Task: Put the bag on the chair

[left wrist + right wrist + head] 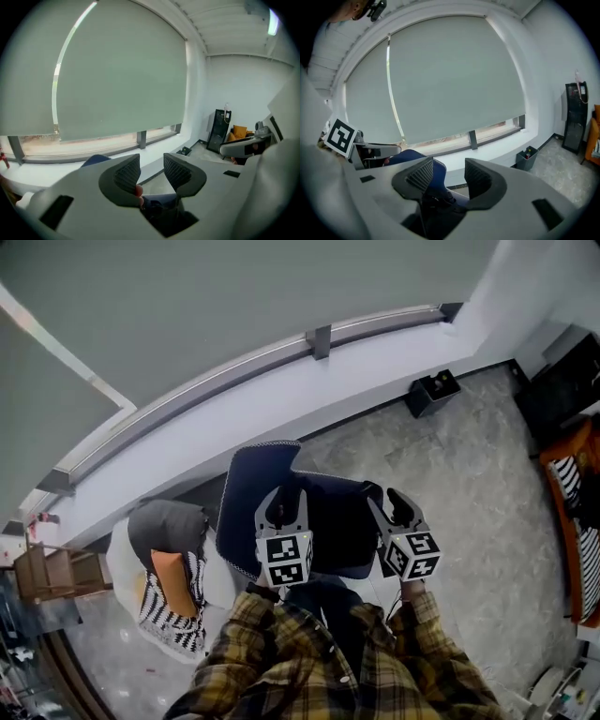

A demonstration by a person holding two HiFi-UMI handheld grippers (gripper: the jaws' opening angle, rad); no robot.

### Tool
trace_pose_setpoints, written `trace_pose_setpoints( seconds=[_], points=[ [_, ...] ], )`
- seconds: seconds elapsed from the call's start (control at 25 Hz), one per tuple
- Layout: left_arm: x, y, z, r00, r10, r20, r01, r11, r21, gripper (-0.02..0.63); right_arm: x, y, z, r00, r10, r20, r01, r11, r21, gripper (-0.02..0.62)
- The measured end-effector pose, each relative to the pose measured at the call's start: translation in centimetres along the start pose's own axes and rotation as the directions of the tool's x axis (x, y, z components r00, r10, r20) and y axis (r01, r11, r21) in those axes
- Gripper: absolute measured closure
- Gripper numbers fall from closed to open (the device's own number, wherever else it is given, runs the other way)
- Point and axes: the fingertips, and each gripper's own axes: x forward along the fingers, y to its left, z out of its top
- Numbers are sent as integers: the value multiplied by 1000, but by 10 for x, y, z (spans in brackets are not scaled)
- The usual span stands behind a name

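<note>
Both tools hung over the blue chair (pixel 249 495). The left tool (pixel 281 504) had its jaws well apart with nothing pressed between the pads, and the right tool (pixel 399 503) stood just as wide and empty. A dark bag (pixel 339 527) seemed to lie on the seat below and between them (it was hard to tell from the dark seat, so its edges were uncertain). If it was there, the main risk was probably that it sat loosely and could slump toward the near edge and slide to the floor (pixel 469 474), since nothing held it. A strap or loose fold might also lie close under a jaw. The left gripper view showed dark stuff low between its jaws, so a careless pull away could catch it and drag the bag off. The white chair (pixel 120 563) with cushions at the left stood just beside the blue one and could be knocked by a wide swing.
</note>
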Motion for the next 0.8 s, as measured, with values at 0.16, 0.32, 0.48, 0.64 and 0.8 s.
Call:
trace_pose_setpoints(
  seconds=[0.16,0.32,0.48,0.64,0.8],
  points=[
    [-20,-14,46,996,-41,85,40,999,8,446,-23,26,40,995,29,94,-28,999,-18,387],
    [-45,-33,77,986,-89,142,88,996,8,468,-50,49,74,983,69,170,-65,997,-34,406],
    [-62,-49,102,975,-125,186,119,992,43,480,-70,62,104,965,103,243,-88,994,-72,449],
    [-76,-64,113,972,-156,175,147,987,64,507,-84,75,119,953,146,267,-119,986,-115,469],
    [-90,-79,121,969,-194,156,181,979,93,547,-92,88,119,949,194,247,-164,977,-136,505]
  ],
)
